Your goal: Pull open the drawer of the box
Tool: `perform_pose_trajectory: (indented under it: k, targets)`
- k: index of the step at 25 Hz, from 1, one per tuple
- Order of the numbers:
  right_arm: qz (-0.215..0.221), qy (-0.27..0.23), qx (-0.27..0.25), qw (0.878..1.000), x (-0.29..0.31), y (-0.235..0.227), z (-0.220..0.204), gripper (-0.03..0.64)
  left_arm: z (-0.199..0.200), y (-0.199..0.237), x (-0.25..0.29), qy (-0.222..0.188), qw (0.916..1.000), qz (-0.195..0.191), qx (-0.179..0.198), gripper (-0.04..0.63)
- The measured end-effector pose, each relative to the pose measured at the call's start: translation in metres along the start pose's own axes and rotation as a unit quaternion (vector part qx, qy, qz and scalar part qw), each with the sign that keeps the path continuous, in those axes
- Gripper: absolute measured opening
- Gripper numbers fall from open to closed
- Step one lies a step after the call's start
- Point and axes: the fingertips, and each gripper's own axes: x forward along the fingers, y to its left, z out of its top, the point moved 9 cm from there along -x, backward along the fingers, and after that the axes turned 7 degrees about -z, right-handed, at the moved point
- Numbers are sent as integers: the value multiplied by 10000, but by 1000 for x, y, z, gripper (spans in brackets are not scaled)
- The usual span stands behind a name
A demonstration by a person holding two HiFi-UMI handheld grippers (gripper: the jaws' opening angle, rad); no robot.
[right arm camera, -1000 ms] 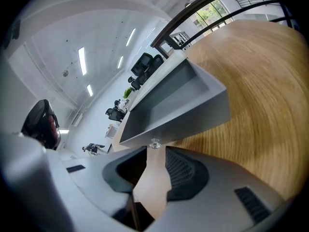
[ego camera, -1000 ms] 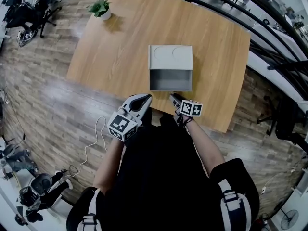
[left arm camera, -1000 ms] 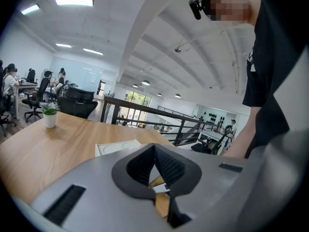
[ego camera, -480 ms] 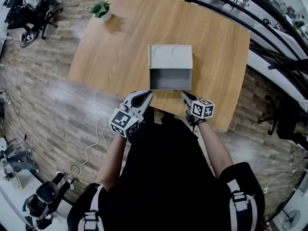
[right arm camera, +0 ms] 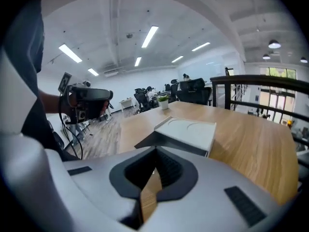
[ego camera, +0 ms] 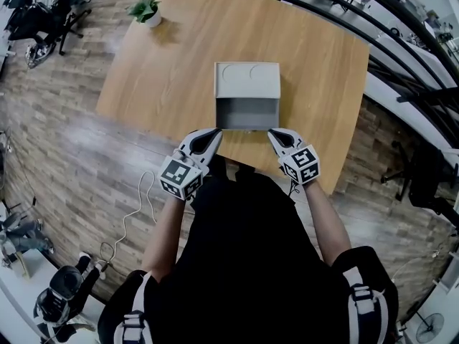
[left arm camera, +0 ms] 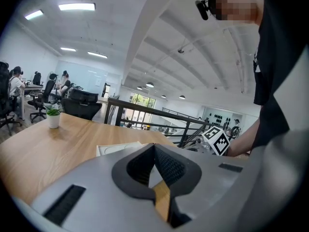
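A grey box point(ego camera: 247, 79) sits mid-table, and its drawer point(ego camera: 247, 112) stands pulled out toward me, showing an empty inside. The box shows as a pale lid in the left gripper view point(left arm camera: 117, 149) and in the right gripper view point(right arm camera: 189, 128). My left gripper point(ego camera: 212, 134) hovers at the table's front edge, just left of the drawer front, shut and empty point(left arm camera: 155, 145). On the other side of the drawer front, my right gripper point(ego camera: 275, 135) is apart from it, also shut with nothing between its fingers point(right arm camera: 155, 152).
A small potted plant point(ego camera: 147, 10) stands at the far left corner of the wooden table point(ego camera: 165, 70). A black railing point(ego camera: 401, 56) runs along the right. A white cable point(ego camera: 136, 213) lies on the floor to my left. Office chairs point(ego camera: 36, 20) stand at the far left.
The right gripper's jaws have gone from open to shut, and it has moved right and up to the drawer's right corner. The left gripper has edged forward. The drawer stays out.
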Motion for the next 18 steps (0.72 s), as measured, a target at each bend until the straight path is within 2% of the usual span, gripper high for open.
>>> perform_pose_trajectory:
  k: [4, 7, 18]
  targets:
    - [17, -73, -700, 9975, -10, 7, 18, 25, -2, 0, 0, 15, 10000, 63, -53, 21]
    - [39, -126, -1027, 9946, -15, 14, 32, 25, -3, 0, 1, 60, 9999, 69, -48, 21]
    - [16, -275, -1232, 9920, -16, 17, 53, 25, 5, 13, 4, 65, 10000, 51, 48, 22]
